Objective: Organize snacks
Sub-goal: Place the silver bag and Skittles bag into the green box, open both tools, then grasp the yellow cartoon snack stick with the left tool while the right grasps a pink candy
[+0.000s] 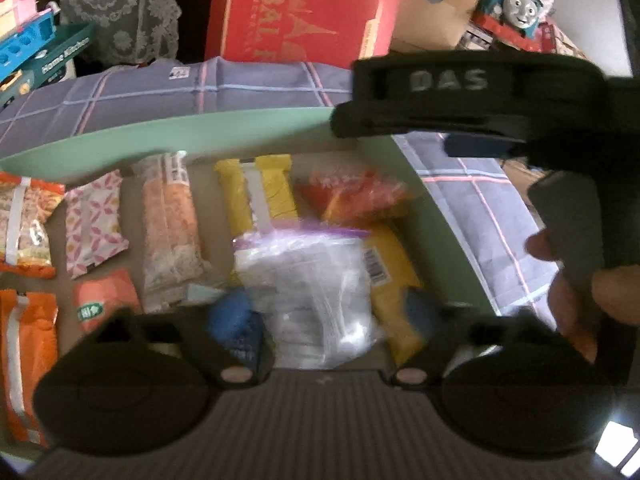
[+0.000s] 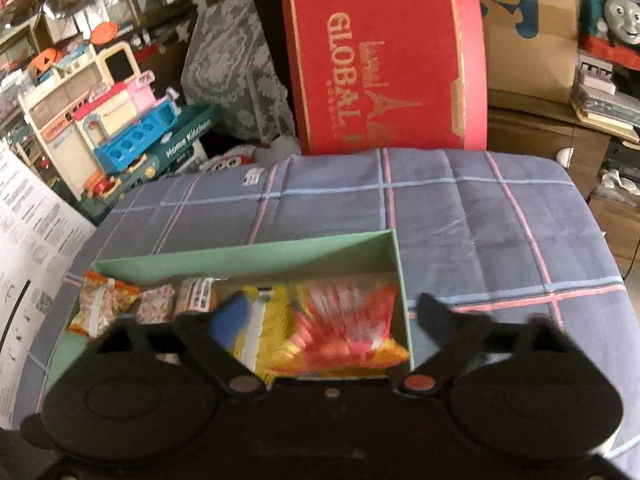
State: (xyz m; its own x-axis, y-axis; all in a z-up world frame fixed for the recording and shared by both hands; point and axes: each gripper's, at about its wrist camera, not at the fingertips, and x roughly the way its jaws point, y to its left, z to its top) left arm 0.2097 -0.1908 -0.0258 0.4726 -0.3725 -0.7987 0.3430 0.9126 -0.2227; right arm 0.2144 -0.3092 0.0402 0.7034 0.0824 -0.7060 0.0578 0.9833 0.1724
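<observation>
The left tongs [image 1: 326, 316] stand spread wide with nothing pinched, poised over a clear zip-top plastic bag with a purple seal strip [image 1: 308, 292] that lies between their blue-tipped fingers; the right tongs [image 2: 328, 320] are likewise spread and empty, hovering over a red-and-yellow crinkly snack packet [image 2: 348, 328]. Both sit above a shallow pale-green cardboard box [image 1: 168, 136] resting on a bench draped in a grey-blue checked cloth [image 2: 460, 208]. Inside it, packets already lie in rough rows: at 12 o'clock from the zip bag a yellow wrapped bar [image 1: 256, 196], at 10 o'clock a long clear sleeve of orange crackers [image 1: 170, 232], farther toward 9 o'clock a pink-patterned sachet [image 1: 94, 228] and orange packets [image 1: 26, 224]. Sorting looks largely done (no loose snacks show on the cloth), though the heaped right end may want tidying. Beyond the bench, at 12 o'clock, a red gift box [image 2: 384, 60] reads "GLOBAL"; a teal toy box [image 2: 188, 140] at 10 o'clock reads "Home Kitchen"; the other device in the left view bears "DAS".
</observation>
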